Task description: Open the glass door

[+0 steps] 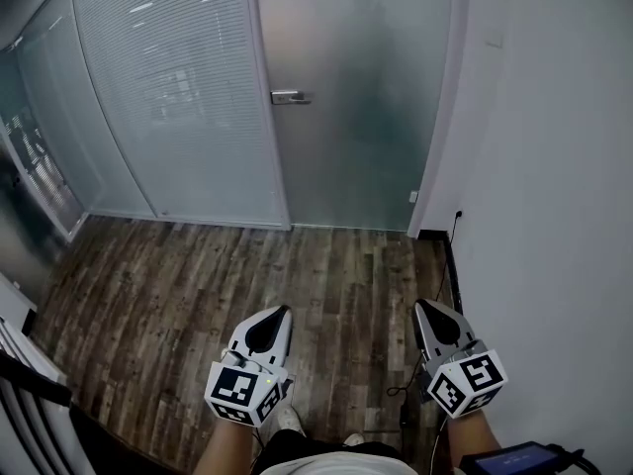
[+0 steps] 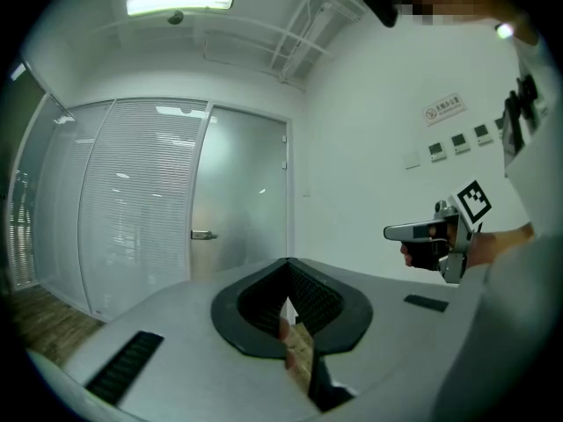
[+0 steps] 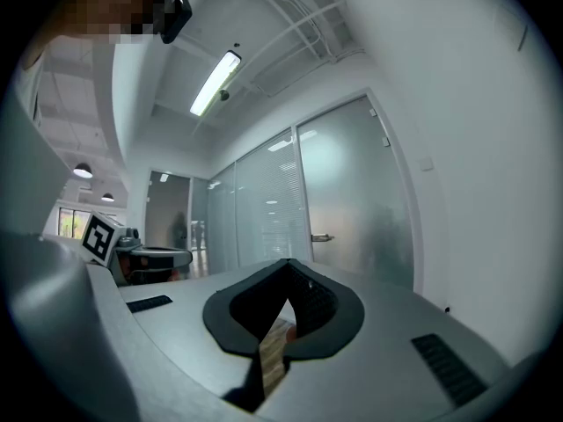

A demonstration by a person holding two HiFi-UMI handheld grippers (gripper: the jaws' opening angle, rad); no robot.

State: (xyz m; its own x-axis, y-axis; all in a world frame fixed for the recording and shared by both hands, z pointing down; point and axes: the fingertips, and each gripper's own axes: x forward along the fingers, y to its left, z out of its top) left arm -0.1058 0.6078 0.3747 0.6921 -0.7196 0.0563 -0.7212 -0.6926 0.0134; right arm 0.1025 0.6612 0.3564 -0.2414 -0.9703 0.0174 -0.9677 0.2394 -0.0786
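Frosted glass door (image 1: 356,97), its metal lever handle (image 1: 289,97) untouched, is found closed well ahead; left gripper (image 1: 277,317) and right gripper (image 1: 427,313) are held level toward it, jaws clenched empty, presumably readied for approach.

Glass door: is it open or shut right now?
Shut. The glass door sits flush in its frame, no gap at the edges, and its handle is level.

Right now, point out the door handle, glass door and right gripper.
door handle (image 1: 290,97), head view, on its lever.
glass door (image 1: 366,117), head view, middle of frosted pane.
right gripper (image 1: 425,310), head view, between its fingertips.
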